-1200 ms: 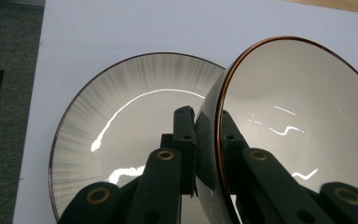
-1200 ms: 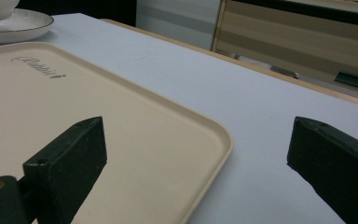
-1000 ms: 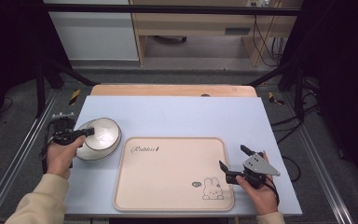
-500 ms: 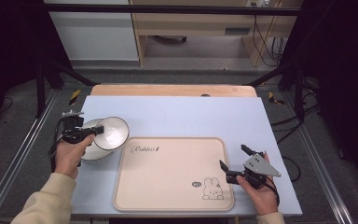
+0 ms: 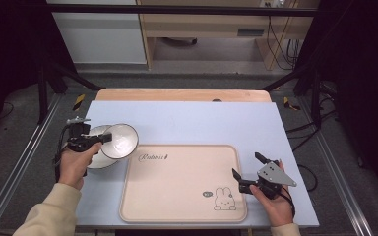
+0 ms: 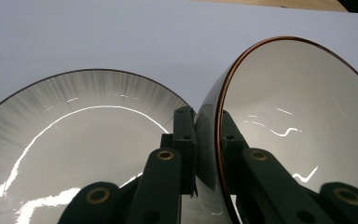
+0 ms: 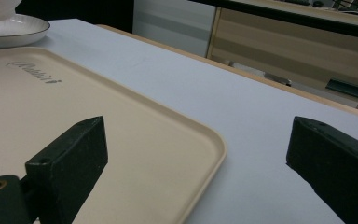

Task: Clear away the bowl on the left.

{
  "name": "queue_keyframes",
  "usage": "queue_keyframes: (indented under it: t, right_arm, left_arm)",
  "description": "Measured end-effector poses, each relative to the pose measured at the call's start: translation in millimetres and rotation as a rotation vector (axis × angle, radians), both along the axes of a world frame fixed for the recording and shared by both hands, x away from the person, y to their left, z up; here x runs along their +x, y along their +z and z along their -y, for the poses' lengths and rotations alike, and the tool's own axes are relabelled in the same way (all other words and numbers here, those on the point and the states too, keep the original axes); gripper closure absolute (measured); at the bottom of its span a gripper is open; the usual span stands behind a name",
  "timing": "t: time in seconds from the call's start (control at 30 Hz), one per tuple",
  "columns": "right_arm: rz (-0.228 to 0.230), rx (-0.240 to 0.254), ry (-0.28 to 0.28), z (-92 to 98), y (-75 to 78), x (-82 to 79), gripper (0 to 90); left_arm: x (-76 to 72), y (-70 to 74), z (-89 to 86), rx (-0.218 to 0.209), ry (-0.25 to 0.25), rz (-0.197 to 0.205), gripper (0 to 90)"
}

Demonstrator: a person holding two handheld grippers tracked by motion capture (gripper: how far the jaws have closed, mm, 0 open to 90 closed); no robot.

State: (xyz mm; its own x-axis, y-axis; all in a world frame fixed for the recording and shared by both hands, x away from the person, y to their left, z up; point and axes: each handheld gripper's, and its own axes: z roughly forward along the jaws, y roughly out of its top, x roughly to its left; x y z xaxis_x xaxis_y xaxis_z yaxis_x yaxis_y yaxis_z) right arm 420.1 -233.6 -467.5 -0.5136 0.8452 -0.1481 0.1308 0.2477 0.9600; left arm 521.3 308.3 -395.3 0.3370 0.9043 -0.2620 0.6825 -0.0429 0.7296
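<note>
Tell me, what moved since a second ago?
The left gripper, clamped on the bowl's rim, lifted the bowl off the plate and carried it toward the tray. The right gripper stayed open beside the tray.

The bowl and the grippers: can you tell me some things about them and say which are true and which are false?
1. The left gripper pinches the rim of the bowl. True.
2. The bowl sits flat on the tray. False: it is tilted, lifted over the plate, beside the tray.
3. The right gripper is open and holds nothing. True.
4. The tray has a cat drawn on it. False: it has a rabbit in one corner.
5. The plate lies on the light blue table top. True.
</note>
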Motion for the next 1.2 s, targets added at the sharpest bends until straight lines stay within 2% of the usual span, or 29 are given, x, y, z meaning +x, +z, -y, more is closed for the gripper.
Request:
queue_keyframes:
  t: [0.5,1.1,1.2]
  right_arm:
    - [0.0,0.007,0.0,0.1,-0.1,0.1,5.1]
    - [0.01,-0.003,0.0,0.4,-0.4,0.4,5.1]
    - [0.016,0.001,0.001,1.5,0.5,0.4,5.1]
  left_arm:
    - [-2.1,4.7,12.7,-0.007,-0.035,0.005,82.0]
    - [-8.7,4.6,41.4,0.003,-0.128,-0.004,82.1]
    - [-8.7,2.7,50.2,0.017,-0.155,-0.012,82.0]
